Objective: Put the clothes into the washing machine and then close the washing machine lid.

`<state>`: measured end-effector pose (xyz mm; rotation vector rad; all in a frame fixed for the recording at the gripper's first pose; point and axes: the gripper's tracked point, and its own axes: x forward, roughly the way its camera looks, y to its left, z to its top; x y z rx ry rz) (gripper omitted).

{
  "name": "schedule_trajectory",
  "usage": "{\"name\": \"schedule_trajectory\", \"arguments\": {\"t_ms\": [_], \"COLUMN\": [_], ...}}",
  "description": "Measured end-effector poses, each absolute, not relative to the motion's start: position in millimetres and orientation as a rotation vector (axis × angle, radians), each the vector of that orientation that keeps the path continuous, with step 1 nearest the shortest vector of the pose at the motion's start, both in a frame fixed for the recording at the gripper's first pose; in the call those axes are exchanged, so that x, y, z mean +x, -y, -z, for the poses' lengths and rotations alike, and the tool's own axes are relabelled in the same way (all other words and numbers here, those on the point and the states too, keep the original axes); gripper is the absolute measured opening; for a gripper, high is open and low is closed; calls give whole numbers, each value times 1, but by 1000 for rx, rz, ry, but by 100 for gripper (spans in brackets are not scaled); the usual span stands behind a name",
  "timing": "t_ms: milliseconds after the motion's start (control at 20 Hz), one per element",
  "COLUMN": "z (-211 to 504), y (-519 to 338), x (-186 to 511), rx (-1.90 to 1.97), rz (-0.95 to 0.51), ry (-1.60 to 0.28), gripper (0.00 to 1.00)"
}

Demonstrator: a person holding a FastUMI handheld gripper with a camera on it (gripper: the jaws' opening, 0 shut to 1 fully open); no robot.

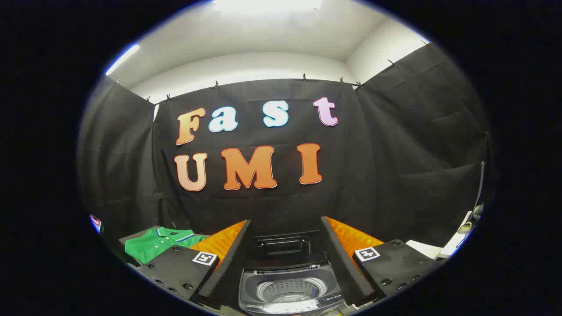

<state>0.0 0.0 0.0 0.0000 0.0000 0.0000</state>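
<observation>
- The hand-held two-finger gripper (285,245) is hovering with its fingers spread wide apart and gripping nothing; the gap between them is looking straight down onto the machine.
- A small grey top-loading washing machine (290,292) is sitting between and just ahead of the fingers, and its dark hinged lid (283,245) is standing raised at the back, so the opening is showing.
- The pale perforated round drum (287,290) is lying exposed inside, and no garment is showing in the part of it that can be seen.
- A folded green polo shirt with a striped collar (158,243) is lying flat on a dark surface (131,239) off to the left of the left finger, well apart from the machine and touched by nothing.
- Judging from this, the task is sitting at its very start: the lid is already open, but the shirt is not yet picked up.
- Everything is remaining to do: swinging left to the shirt, pinching the fabric, carrying it over the opening, dropping it into the drum, then pushing the lid down.
- Soft cloth is likely to sag and drape over the rim, so a trailing sleeve could be blocking the lid.
</observation>
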Motion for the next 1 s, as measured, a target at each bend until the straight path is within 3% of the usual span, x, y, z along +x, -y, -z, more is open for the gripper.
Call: {"name": "schedule_trajectory", "arguments": {"t_ms": [1000], "z": [12], "y": [-19], "x": [-20], "rx": [-8], "rz": [-4], "ry": [-24], "gripper": [98]}}
